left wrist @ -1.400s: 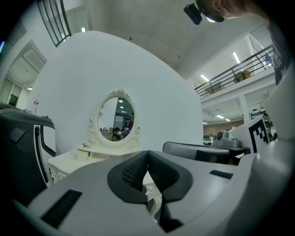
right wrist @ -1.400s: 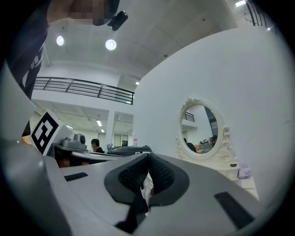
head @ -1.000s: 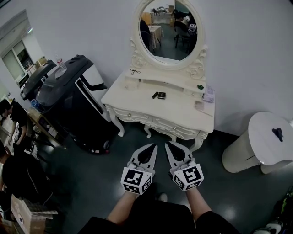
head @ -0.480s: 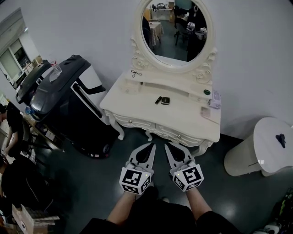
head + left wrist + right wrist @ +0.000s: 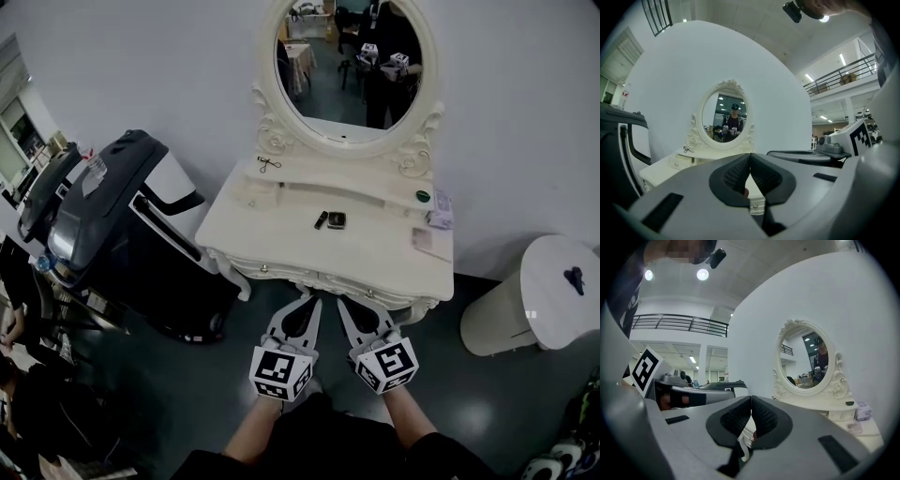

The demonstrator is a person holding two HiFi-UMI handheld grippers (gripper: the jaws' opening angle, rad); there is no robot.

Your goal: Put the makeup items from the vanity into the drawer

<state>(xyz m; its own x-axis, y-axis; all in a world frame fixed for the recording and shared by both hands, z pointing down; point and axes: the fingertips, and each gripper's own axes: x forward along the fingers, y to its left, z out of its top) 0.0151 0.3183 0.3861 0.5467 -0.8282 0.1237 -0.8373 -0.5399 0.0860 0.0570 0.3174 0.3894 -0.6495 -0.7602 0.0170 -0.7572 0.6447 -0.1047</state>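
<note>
Standing nearer the vanity (image 5: pixel 281 202) than a second ago, the person now shows reflected in its mirror (image 5: pixel 323 80). The left gripper (image 5: pixel 308 300) and right gripper (image 5: pixel 343 303) point level at its front edge, side by side, each with jaws pressed together and empty. The dark makeup items (image 5: pixel 330 220) lie mid-tabletop.

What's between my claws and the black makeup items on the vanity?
Head view: only the cream vanity's bare top and carved drawer front lie between left claw, right claw and small black makeup items.
</note>
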